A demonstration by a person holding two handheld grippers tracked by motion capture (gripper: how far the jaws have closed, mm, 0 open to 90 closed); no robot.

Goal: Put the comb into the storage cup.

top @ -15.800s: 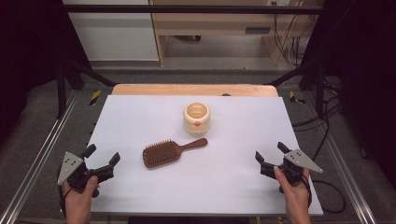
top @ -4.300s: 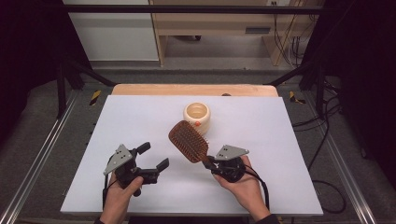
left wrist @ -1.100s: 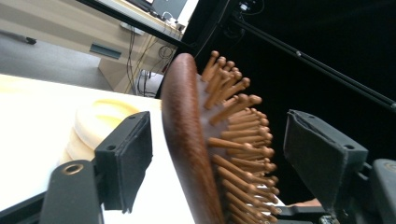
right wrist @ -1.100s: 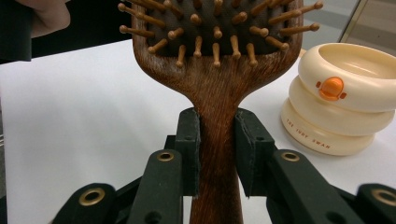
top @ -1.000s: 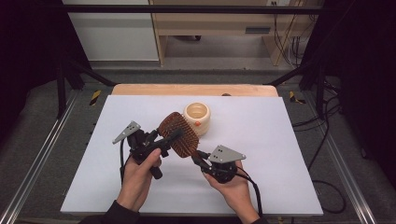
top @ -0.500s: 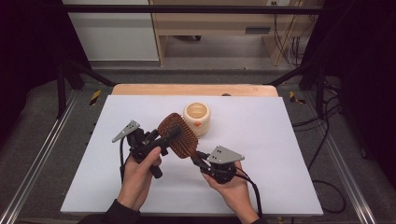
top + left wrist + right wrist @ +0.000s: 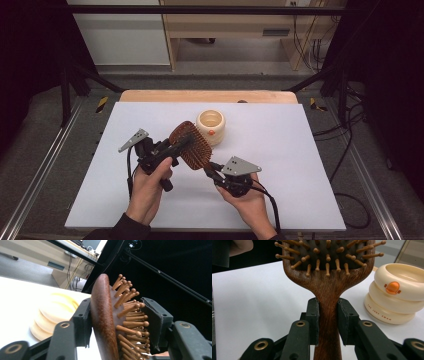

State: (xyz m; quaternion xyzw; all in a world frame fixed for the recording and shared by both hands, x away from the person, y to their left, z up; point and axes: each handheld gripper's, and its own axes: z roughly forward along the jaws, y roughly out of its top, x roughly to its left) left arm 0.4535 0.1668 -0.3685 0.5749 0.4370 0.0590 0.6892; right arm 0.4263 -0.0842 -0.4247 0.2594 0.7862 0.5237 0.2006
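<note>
One wooden hairbrush [image 7: 190, 145] is being held up over the middle of the desk [image 7: 300, 150], clear of its white top, between two grippers. Its handle is being clamped by the right gripper [image 7: 212, 171], whose jaws are pressing on either side of the neck in the right gripper view. The brush head is being straddled by the left gripper [image 7: 182, 142], whose jaws have just been closing; in the left gripper view one pad is lying against the smooth wooden back while the other is standing close to the bristle tips, and whether it is touching them cannot be told. One cream ringed cup [image 7: 211, 126] is standing just behind the brush, toward the desk's far edge. An orange mark and small lettering on the cup are being shown by the right gripper view.
</note>
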